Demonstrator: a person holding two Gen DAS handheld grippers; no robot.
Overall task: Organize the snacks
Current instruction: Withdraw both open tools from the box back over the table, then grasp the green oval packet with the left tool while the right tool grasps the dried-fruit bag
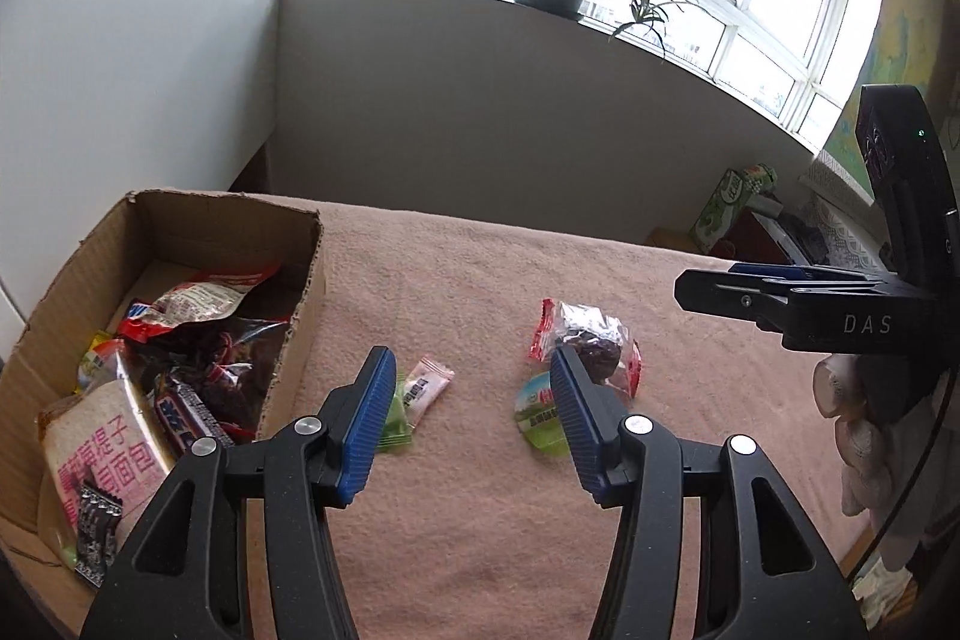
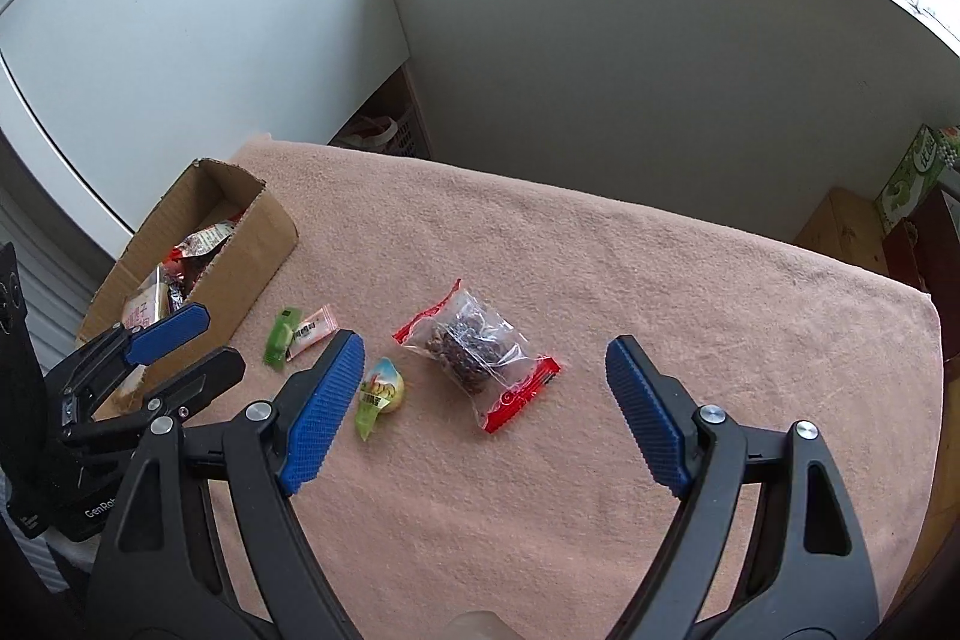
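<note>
A pink towel-like cloth [image 2: 600, 280] covers the tabletop; at its far left corner stands an open cardboard box [image 2: 252, 244], long axis running from the near left toward the far side, already heaped with snacks: a bread pack with pink lettering [image 1: 102, 448], a dark chocolate bar [image 1: 186, 415] and crinkled red-and-clear bags [image 1: 204, 298].

Four snacks lie loose on the cloth. Largest is a clear packet of dark nut cluster [image 2: 477, 355] with red sealed ends, lying flat, long axis slanting from far left to near right in the right wrist view; just left of it, apart from it, sits a round jelly cup [image 2: 384, 388] with a green-and-yellow lid, its green tab pointing toward the camera; nearer the box lie a small pink candy wrapper [image 2: 312, 331] and a green candy wrapper [image 2: 279, 337], side by side and touching, both slanted.

The right gripper [image 2: 486, 400] hovers above the cloth near the nut packet, jaws wide, holding nothing; the left gripper [image 1: 474, 400] hovers between the candies and the jelly cup, jaws likewise wide and empty.
</note>
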